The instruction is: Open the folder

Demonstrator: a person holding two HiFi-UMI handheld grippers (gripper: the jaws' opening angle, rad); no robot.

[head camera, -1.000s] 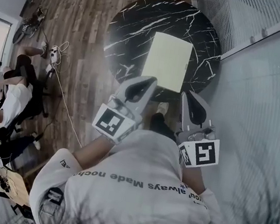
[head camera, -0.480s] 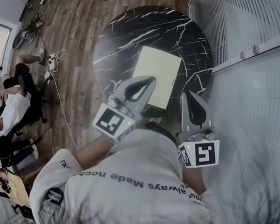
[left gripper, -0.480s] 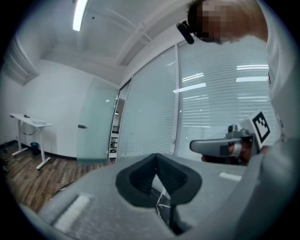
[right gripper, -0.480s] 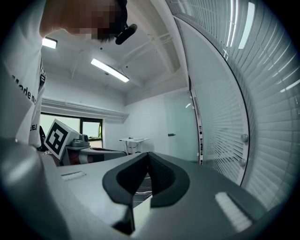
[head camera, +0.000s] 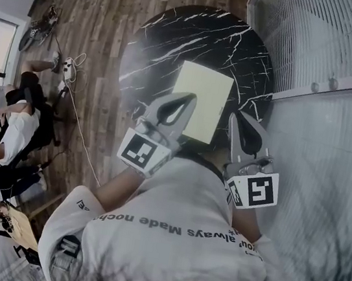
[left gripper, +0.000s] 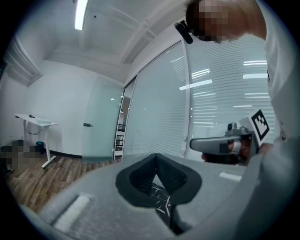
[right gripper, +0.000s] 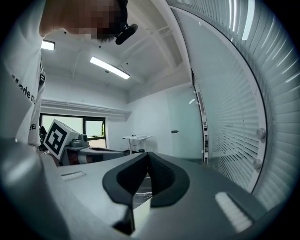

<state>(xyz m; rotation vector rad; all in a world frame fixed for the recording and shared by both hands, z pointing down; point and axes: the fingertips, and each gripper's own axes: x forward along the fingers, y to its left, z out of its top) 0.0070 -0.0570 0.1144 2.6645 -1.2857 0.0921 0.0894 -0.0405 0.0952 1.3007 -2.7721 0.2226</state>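
A pale yellow-green folder (head camera: 203, 98) lies closed and flat on the round black marble table (head camera: 178, 39), toward its near edge. In the head view my left gripper (head camera: 191, 98) is shut and empty, its tip over the folder's near left edge. Just off the folder's near right corner, my right gripper (head camera: 234, 116) is also shut and holds nothing. In the left gripper view the jaws meet at the tip (left gripper: 157, 155), and marble shows through the gap. In the right gripper view the tips (right gripper: 147, 153) are together, with the pale folder (right gripper: 140, 212) showing below them.
A glass wall with blinds (head camera: 321, 47) runs along the right side, close to the table. Wooden floor (head camera: 105, 41) lies to the left, with a cable and power strip (head camera: 69, 68). Seated people (head camera: 14, 125) are at the far left. A white desk (left gripper: 35, 123) stands in the distance.
Both grippers have come forward toward the table, side by side. The folder now sits closer to their tips, and the left tip overlaps its near edge. The jaws stayed shut.
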